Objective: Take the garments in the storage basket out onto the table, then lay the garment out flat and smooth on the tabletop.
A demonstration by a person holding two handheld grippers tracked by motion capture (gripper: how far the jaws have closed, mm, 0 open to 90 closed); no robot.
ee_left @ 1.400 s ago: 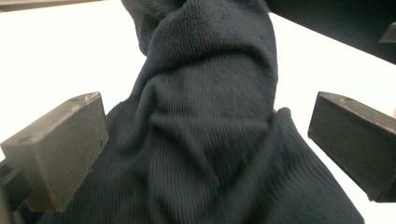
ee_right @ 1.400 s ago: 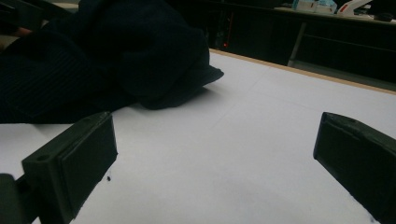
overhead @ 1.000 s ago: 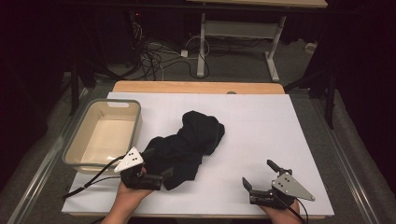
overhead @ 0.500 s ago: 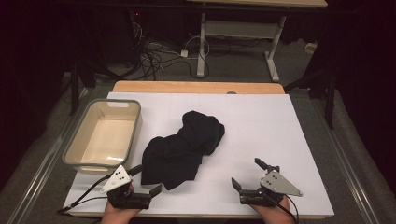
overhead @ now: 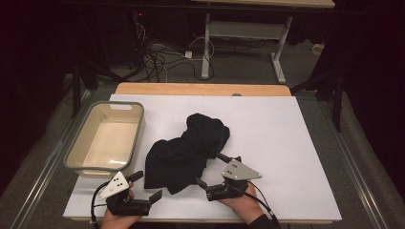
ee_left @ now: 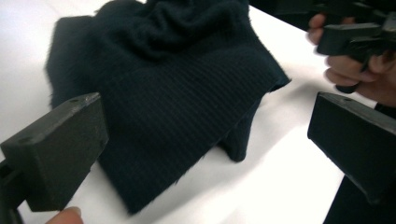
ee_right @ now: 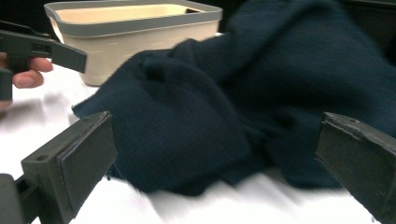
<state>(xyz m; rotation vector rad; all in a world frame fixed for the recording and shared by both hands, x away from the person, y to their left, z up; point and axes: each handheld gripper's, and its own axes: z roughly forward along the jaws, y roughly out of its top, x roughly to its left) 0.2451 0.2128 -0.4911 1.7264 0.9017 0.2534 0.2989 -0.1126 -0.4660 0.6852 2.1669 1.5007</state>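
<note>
A dark navy knit garment point(overhead: 188, 150) lies crumpled in the middle of the white table top point(overhead: 286, 143). My left gripper point(overhead: 145, 186) stands open at the garment's near-left corner, close to the front edge. In the left gripper view the ribbed hem of the garment point(ee_left: 177, 93) lies just ahead of the wide-apart jaws of that gripper point(ee_left: 205, 140). My right gripper point(overhead: 212, 169) is open at the garment's near-right edge. Its own view has the garment point(ee_right: 233, 102) between and beyond the spread jaws of the right gripper point(ee_right: 215, 158); the picture is slightly blurred.
A beige bin with a grey rim point(overhead: 76, 162) stands empty on the table's left side, seen too as the bin point(ee_right: 140, 28) behind the cloth. A wooden strip point(overhead: 200, 89) runs along the far edge. Bare white surface lies right of the garment.
My left gripper has drawn back from the garment toward the front edge. My right gripper has moved left, up to the garment's near-right edge. The garment has kept its place.
</note>
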